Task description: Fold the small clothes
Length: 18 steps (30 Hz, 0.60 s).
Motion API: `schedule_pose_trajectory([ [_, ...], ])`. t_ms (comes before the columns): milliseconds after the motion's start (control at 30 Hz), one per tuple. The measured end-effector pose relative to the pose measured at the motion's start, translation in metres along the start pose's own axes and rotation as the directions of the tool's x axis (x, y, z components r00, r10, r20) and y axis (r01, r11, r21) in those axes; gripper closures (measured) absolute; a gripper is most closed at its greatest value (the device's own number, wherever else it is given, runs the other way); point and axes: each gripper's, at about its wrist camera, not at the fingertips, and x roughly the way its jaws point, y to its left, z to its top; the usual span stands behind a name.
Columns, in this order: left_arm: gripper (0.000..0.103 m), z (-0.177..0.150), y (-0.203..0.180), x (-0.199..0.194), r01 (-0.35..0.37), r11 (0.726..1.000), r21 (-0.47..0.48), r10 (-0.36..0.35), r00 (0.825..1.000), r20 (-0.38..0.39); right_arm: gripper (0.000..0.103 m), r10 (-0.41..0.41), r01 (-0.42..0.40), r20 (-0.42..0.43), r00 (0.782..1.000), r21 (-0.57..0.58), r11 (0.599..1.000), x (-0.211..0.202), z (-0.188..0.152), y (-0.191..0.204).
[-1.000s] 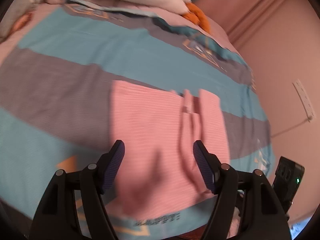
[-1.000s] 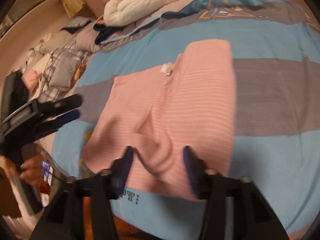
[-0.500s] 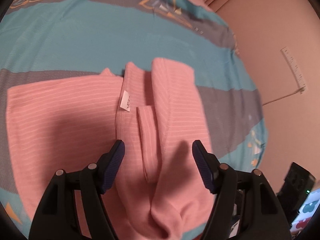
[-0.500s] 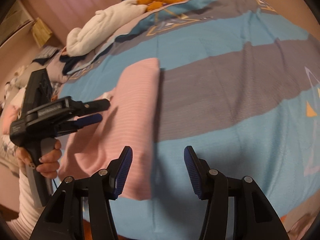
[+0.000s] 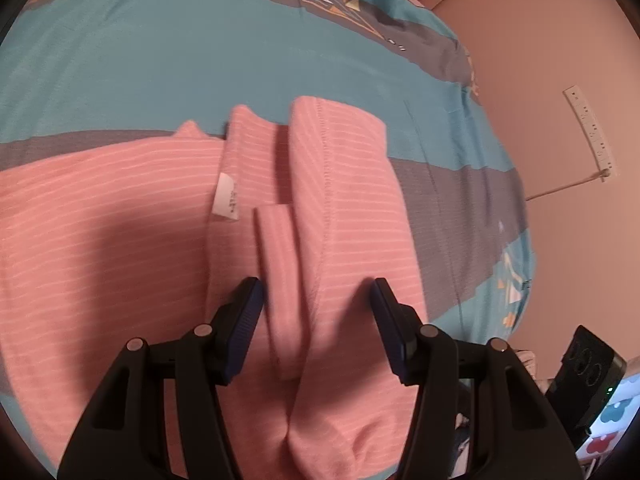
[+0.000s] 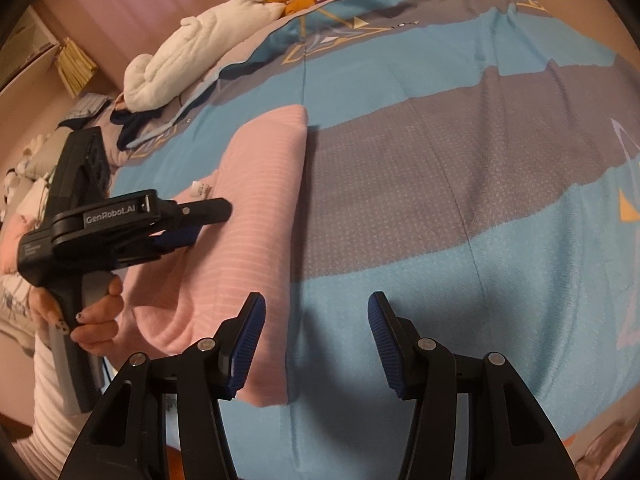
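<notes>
1. The pink striped knit garment (image 5: 120, 240) lies on the blue-and-grey striped bedspread (image 6: 440, 184), long axis running near-to-far.
2. My left gripper (image 5: 318, 312) has been closing, its fingers straddling the centre fold, unclenched.
3. My right gripper (image 6: 316, 336) hangs released, just right of the edge.

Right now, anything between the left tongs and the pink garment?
Nothing visible. The left tongs sit open directly over the pink striped knit garment, straddling its raised fold, and have just been closing. Only the striped bedspread surrounds it.

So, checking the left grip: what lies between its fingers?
Folded layers of the pink garment lie between the left gripper's fingers, not yet pinched, in the left wrist view.
</notes>
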Motion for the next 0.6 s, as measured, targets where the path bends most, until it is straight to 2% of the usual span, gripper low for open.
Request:
schedule_pose_trajectory([
  [33, 0.05, 0.001, 0.001, 0.003, 0.012, 1.0, -0.012, -0.012, 1.0, -0.002, 0.05, -0.002, 0.002, -0.002, 1.0, 0.002, 1.0, 0.001, 0.0, -0.001],
  [133, 0.088, 0.0, 0.001, 0.006, 0.029, 1.0, -0.01, -0.029, 1.0, -0.002, 0.05, -0.014, 0.014, -0.009, 1.0, 0.008, 1.0, 0.005, 0.001, -0.001],
  [167, 0.091, -0.002, 0.001, 0.004, 0.023, 1.0, -0.011, -0.023, 1.0, 0.006, 0.05, -0.018, 0.018, -0.01, 1.0, 0.006, 1.0, 0.005, 0.001, 0.0],
  [300, 0.093, -0.007, -0.008, -0.018, -0.029, 0.999, 0.018, 0.027, 0.996, 0.084, 0.05, -0.022, 0.022, -0.006, 1.0, -0.009, 1.0, 0.004, 0.003, 0.006],
  [433, 0.093, -0.009, -0.018, -0.051, -0.059, 0.996, 0.069, 0.048, 0.987, 0.152, 0.05, -0.01, 0.01, 0.011, 1.0, -0.041, 0.999, 0.002, 0.01, 0.016],
  [533, 0.093, -0.011, -0.013, -0.059, -0.123, 0.988, 0.097, 0.104, 0.979, 0.174, 0.05, 0.005, -0.004, 0.008, 1.0, -0.072, 0.997, 0.01, 0.015, 0.027],
  [600, 0.093, -0.01, -0.002, -0.054, -0.133, 0.988, 0.08, 0.119, 0.98, 0.16, 0.05, 0.008, -0.008, 0.003, 1.0, -0.09, 0.996, 0.016, 0.017, 0.033],
])
